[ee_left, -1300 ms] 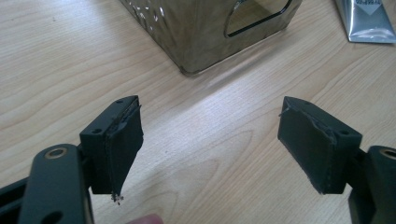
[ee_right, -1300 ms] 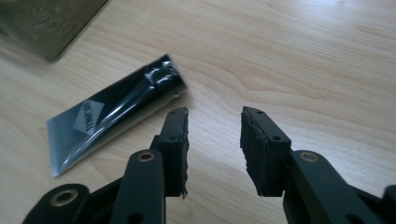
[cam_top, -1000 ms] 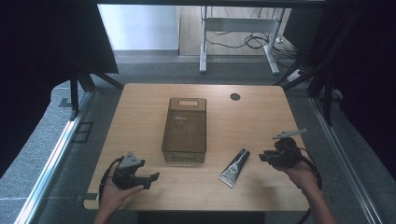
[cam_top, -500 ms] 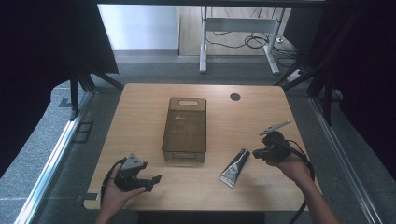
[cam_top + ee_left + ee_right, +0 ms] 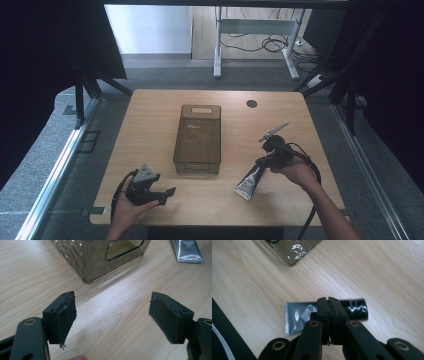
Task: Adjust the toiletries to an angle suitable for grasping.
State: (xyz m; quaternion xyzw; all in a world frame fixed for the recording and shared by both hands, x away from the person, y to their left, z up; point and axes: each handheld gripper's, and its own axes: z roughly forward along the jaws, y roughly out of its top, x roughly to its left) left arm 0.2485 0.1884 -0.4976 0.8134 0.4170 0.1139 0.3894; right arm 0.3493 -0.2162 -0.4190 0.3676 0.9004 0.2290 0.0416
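Note:
A grey squeeze tube (image 5: 248,184) with a black cap lies flat on the wooden table (image 5: 150,120), right of the smoky transparent box (image 5: 197,139). My right gripper (image 5: 261,161) hovers over the tube's cap end. In the right gripper view its jaws (image 5: 328,302) are pressed together, having just closed with nothing between them, and the tube (image 5: 298,315) lies on the table behind them. My left gripper (image 5: 167,195) rests near the front left edge, open and empty. In the left gripper view (image 5: 112,315) it faces bare wood, with the box (image 5: 100,260) and the tube (image 5: 186,250) beyond it.
A round cable hole (image 5: 251,104) sits near the table's far right corner. Black cables trail from both grippers. Grey floor and a metal rail (image 5: 60,165) lie left of the table, and a desk frame (image 5: 255,40) stands beyond it.
The right hand has moved left and slightly away from the front edge, and now sits over the tube's cap end. The left hand has stayed put.

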